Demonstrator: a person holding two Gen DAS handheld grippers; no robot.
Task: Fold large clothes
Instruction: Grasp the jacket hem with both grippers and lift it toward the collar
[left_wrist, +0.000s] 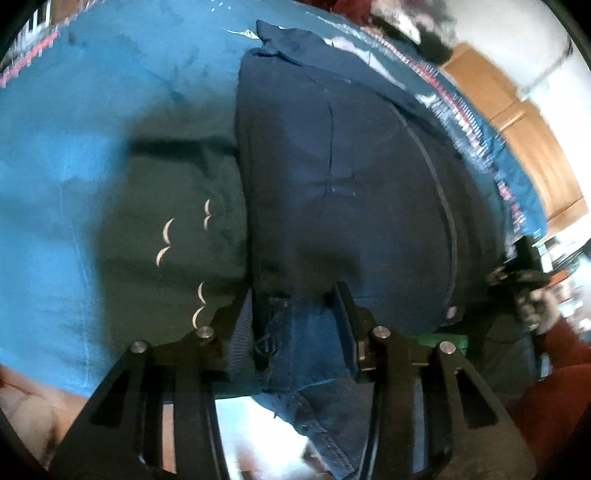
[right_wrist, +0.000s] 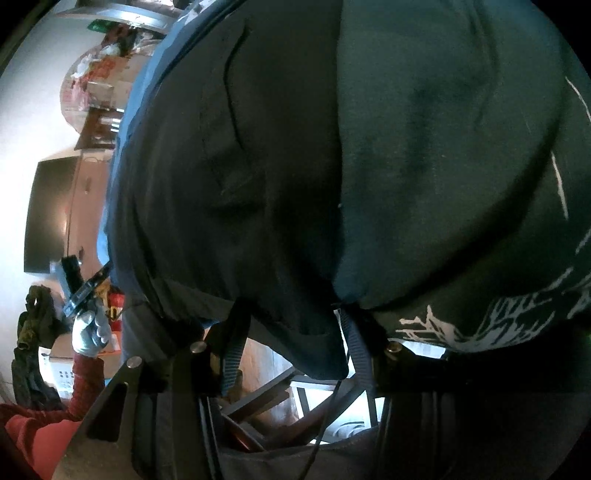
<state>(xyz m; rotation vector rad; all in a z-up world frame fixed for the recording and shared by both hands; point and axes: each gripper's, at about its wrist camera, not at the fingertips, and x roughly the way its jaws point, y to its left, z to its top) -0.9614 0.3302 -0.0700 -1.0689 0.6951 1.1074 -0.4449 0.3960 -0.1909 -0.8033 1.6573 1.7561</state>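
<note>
Dark blue garment (left_wrist: 343, 177): in the left wrist view it lies over a blue cloth (left_wrist: 92, 110) that covers the work surface, partly on top of a dark green printed garment (left_wrist: 173, 229). The left gripper (left_wrist: 299, 325) has its two fingers set around the near edge of the blue garment; a bunched fold of fabric fills the gap between them, so the fingers are partly closed on that edge. A gloved hand (left_wrist: 535, 306) in a red sleeve shows at the right border, holding the other tool.

In the right wrist view the dark garment (right_wrist: 229, 184) fills most of the frame, with the green printed garment (right_wrist: 443, 166) beside it. The right gripper (right_wrist: 295, 332) has its fingers closed in on a hanging corner of the dark fabric, which drapes between them.

Progress, as a judgement: both near corners are gripped and a fold is in hand; the garment is not yet a compact stack, so further folds remain
</note>
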